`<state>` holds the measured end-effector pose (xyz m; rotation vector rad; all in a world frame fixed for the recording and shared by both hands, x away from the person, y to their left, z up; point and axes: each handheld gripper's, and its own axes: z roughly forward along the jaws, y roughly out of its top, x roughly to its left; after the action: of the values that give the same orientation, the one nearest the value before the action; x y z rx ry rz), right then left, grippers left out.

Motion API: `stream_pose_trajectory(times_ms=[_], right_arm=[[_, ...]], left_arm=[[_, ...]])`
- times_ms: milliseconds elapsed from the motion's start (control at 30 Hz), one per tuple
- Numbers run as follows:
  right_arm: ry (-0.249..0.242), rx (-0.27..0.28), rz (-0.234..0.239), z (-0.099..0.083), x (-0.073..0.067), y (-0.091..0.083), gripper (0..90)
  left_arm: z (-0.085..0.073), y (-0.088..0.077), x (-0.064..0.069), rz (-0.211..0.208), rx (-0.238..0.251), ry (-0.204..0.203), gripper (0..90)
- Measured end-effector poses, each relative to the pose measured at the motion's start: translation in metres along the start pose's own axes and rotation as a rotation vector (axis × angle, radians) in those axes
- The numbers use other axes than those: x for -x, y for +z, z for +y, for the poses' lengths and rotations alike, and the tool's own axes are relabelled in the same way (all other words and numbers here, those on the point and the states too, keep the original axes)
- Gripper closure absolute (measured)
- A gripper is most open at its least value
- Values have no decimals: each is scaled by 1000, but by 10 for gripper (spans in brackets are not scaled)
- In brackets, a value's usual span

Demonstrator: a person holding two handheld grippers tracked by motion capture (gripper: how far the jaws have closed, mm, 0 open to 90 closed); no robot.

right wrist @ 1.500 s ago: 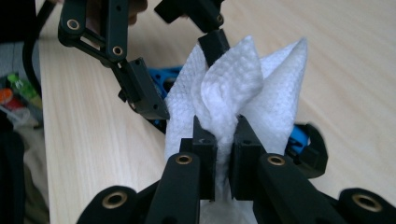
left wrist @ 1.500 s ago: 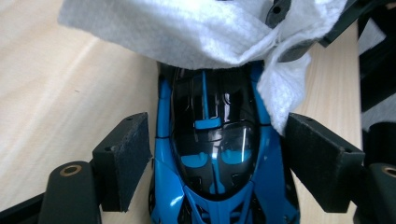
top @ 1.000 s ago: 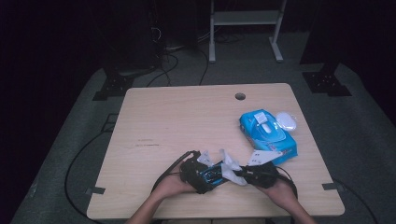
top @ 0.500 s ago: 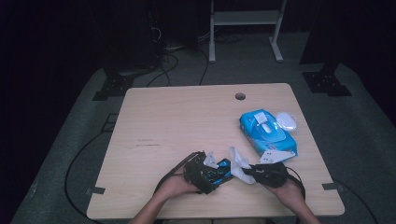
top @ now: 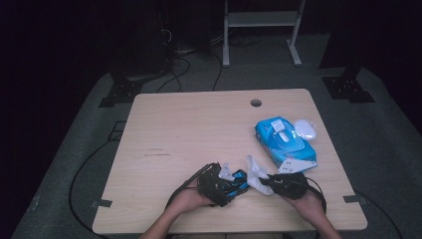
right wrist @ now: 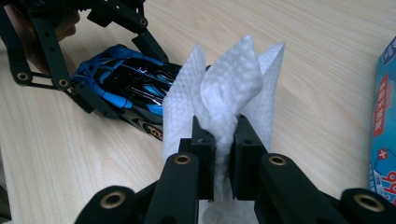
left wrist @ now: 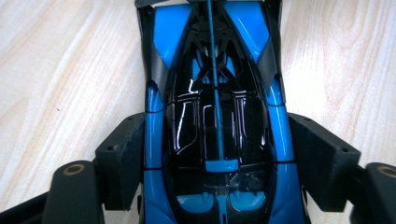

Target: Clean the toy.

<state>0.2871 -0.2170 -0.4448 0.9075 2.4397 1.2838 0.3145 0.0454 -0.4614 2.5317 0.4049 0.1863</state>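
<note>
The left claw (left wrist: 215, 186), its jaws just closing in, is gripping the blue toy car (left wrist: 215, 116) on the bench (top: 199, 129). The right claw (right wrist: 222, 140) is pinching a white wipe (right wrist: 224, 88) tightly beside it. The wiping seems ready to begin; the wipe is not touching the car yet.

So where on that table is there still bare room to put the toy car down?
The whole left half and the far edge around the cable hole are bare wood. The right side is crowded by the wet-wipes pack and white lid; the near edge holds both claws, the toy car and a wipe.
</note>
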Motion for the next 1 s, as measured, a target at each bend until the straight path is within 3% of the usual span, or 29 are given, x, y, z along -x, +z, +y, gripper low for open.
stream_pose_trajectory(times_ms=[667, 867, 1000], right_arm=[[15, 16, -1, 0, 2, -3, 815], [18, 15, 0, 1, 2, -3, 815], [17, 13, 4, 1, 2, -1, 815]], left_arm=[[-1, -5, -2, -17, 26, 18, 265], [-1, -3, -3, -30, 9, 6, 263], [1, -3, -4, -36, -18, 25, 258]])
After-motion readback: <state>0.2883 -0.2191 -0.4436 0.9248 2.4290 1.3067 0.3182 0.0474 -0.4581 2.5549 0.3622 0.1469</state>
